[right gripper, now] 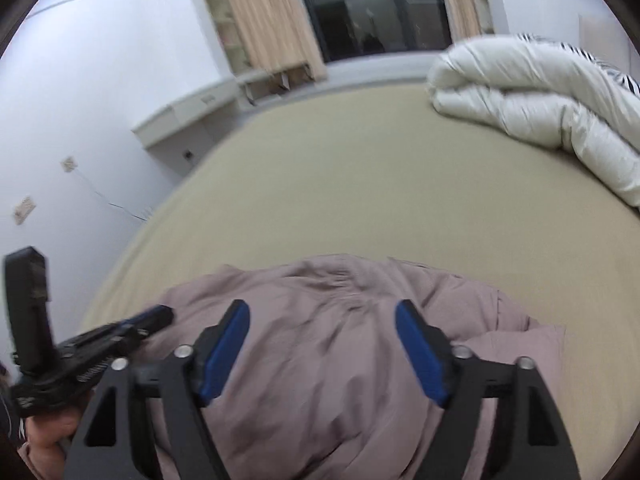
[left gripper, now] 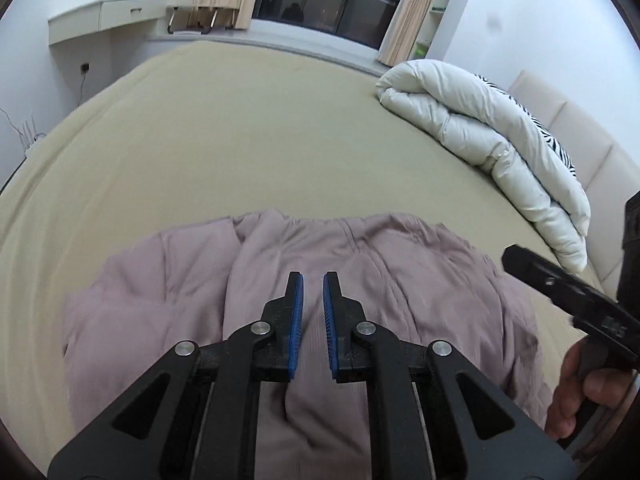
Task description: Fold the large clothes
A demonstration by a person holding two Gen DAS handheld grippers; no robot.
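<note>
A large mauve-pink padded garment [left gripper: 280, 280] lies spread and rumpled on the beige bed; it also shows in the right wrist view [right gripper: 340, 340]. My left gripper [left gripper: 313, 280] hovers above the middle of the garment, its blue pads a small gap apart with nothing between them. My right gripper [right gripper: 322, 312] is wide open above the garment, empty. In the left wrist view the right gripper [left gripper: 560, 280] shows at the right edge. In the right wrist view the left gripper [right gripper: 156, 316] shows at the lower left.
The beige bed sheet [left gripper: 260, 132] stretches far beyond the garment. A folded white duvet [left gripper: 492, 140] with a zebra-striped cloth lies along the padded headboard [left gripper: 592, 148] at the right. A white desk [left gripper: 108, 16], curtains and a dark window stand behind the bed.
</note>
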